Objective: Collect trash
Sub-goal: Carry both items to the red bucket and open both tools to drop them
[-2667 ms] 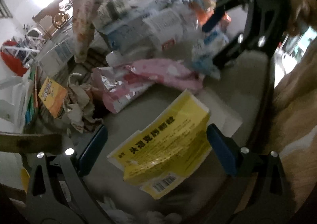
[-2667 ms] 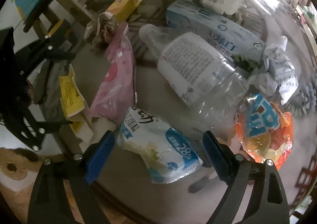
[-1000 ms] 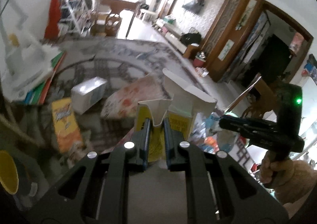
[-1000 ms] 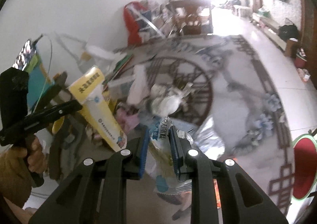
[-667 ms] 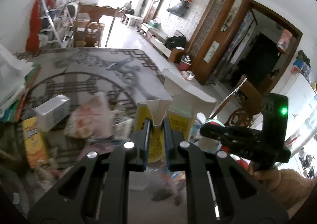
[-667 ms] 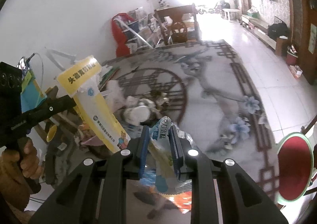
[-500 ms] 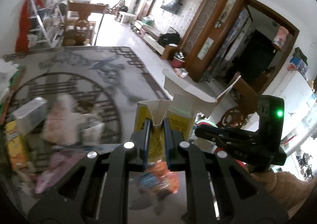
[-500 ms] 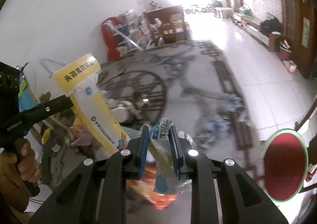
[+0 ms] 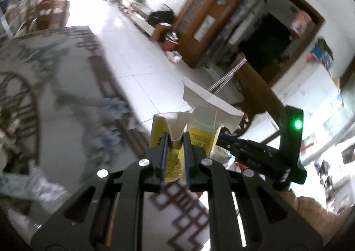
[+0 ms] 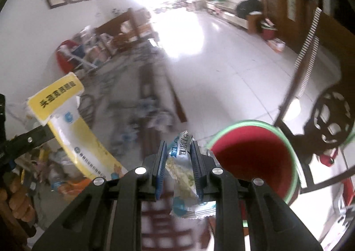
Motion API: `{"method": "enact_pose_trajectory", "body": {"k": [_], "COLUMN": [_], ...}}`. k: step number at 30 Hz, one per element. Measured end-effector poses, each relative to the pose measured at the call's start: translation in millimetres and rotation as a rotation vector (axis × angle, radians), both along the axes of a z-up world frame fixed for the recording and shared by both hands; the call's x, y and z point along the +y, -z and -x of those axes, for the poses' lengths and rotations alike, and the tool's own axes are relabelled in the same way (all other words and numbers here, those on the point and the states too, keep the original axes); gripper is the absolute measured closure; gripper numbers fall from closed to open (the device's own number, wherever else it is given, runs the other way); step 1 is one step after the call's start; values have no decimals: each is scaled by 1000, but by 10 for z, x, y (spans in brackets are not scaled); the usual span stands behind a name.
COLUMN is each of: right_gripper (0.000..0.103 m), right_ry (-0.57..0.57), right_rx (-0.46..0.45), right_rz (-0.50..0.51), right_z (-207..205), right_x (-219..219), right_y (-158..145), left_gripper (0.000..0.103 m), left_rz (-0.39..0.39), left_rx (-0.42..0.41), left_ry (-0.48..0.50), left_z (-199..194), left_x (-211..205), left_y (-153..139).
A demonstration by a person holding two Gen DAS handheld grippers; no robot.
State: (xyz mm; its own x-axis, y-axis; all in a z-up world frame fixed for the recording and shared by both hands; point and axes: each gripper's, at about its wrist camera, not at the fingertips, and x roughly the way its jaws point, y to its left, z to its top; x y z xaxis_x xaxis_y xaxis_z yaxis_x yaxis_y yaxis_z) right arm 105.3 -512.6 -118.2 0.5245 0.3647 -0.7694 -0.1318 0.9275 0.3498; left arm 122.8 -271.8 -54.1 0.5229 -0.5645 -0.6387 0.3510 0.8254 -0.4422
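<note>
Both grippers carried away from the littered table since earlier, yellow carton (image 9: 200, 137) clamped in the left gripper (image 9: 175, 151), blue-and-white snack wrapper (image 10: 183, 162) pinched in the right gripper (image 10: 178, 160), red bin (image 10: 253, 157) seen just beside it, lower right.

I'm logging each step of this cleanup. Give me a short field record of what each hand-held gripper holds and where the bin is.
left hand-held gripper: shut on yellow and white carton, flaps torn open
right hand-held gripper: shut on snack wrapper, white and blue
bin: red bucket with green rim, open, just right of the right hand-held gripper in its view
floor: pale tiles
task state: both items in the air, not yet dropped
</note>
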Motion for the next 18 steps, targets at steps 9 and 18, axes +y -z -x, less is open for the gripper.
{"method": "enact_pose_trajectory", "body": {"k": [9,18], "right_gripper": [76,24], "right_ry": [130,197], "right_rx": [20,-13], "right_rz": [27,47], "right_z": [7,-4], "right_x": [-642,-846], "right_y": [126,58], "left_gripper": [87,33], "left_rz": [-49,-44], "left_rx": [22,-14], "left_ry": [161,108], "left_z": [-335,-395], "left_x": [-893,-921], "left_y": [170,118]}}
